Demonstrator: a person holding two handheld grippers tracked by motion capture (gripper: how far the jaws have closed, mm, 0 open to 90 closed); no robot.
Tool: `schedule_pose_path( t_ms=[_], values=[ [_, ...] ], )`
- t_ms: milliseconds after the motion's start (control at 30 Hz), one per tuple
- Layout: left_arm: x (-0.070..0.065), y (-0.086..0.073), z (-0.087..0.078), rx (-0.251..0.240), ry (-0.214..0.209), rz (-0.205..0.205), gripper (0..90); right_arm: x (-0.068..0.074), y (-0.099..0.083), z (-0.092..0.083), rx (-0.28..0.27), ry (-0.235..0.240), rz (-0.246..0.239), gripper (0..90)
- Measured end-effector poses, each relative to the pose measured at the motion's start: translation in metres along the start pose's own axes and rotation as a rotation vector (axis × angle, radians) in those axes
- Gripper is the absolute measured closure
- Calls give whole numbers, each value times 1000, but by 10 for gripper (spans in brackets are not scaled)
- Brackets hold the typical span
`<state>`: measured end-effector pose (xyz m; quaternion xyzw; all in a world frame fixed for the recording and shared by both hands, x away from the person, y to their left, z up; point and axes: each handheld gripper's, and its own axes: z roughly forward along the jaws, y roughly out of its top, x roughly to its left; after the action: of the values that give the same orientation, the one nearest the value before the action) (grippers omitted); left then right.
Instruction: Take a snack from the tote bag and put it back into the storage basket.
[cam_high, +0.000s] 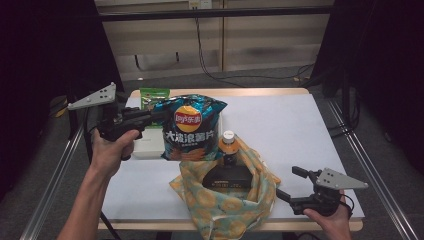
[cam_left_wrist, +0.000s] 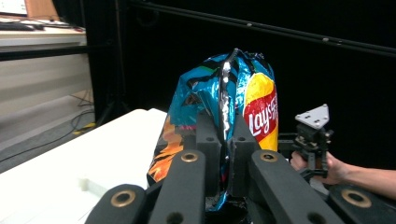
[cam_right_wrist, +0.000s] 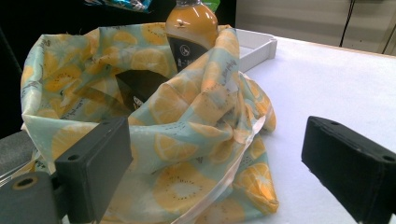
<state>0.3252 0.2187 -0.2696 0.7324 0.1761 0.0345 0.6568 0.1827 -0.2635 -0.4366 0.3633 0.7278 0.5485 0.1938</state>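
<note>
A blue Lay's chips bag (cam_high: 192, 127) hangs upright above the table, just behind the orange bottle. My left gripper (cam_high: 150, 117) is shut on the bag's left edge. In the left gripper view the two jaws pinch the bag's seam (cam_left_wrist: 225, 107), and my left gripper (cam_left_wrist: 224, 140) holds the chips bag (cam_left_wrist: 254, 100) up. A lemon-print cloth bag (cam_high: 225, 197) lies open near the front edge, holding an orange juice bottle (cam_high: 228, 145) and a black box (cam_high: 227, 177). My right gripper (cam_high: 291, 182) stands open just right of the cloth bag (cam_right_wrist: 187, 116), with nothing between its jaws (cam_right_wrist: 219, 154).
A white tray (cam_high: 147, 146) sits on the table under the left gripper and appears behind the bottle (cam_right_wrist: 189, 32) as a white tray (cam_right_wrist: 254, 46). A green packet (cam_high: 155, 97) lies at the back left. The white tabletop (cam_high: 290, 125) stretches to the right and back.
</note>
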Motion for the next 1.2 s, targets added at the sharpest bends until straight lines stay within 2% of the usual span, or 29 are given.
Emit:
schedule_pose_path(
  t_ms=[300,400,600,633,667,733,900,933,1200],
  values=[
    [17,2,-13,-22,52,-5,866,1,0,1,2,2,-6,76],
    [25,2,-11,-5,81,-3,866,0,0,2,0,1,-2,76],
    [36,5,-9,3,102,6,867,0,0,2,5,3,-3,77],
    [42,6,-7,11,127,13,867,0,0,2,4,3,-3,76],
    [42,6,-7,11,127,13,867,0,0,2,4,3,-3,76],
    [50,8,-5,18,152,19,867,0,0,2,4,1,-2,76],
    [63,8,0,17,155,12,867,0,0,2,1,-3,-1,75],
    [68,7,3,23,174,10,867,0,0,2,4,-1,0,75],
    [86,-1,19,102,208,20,867,0,0,2,9,3,4,75]
  ],
)
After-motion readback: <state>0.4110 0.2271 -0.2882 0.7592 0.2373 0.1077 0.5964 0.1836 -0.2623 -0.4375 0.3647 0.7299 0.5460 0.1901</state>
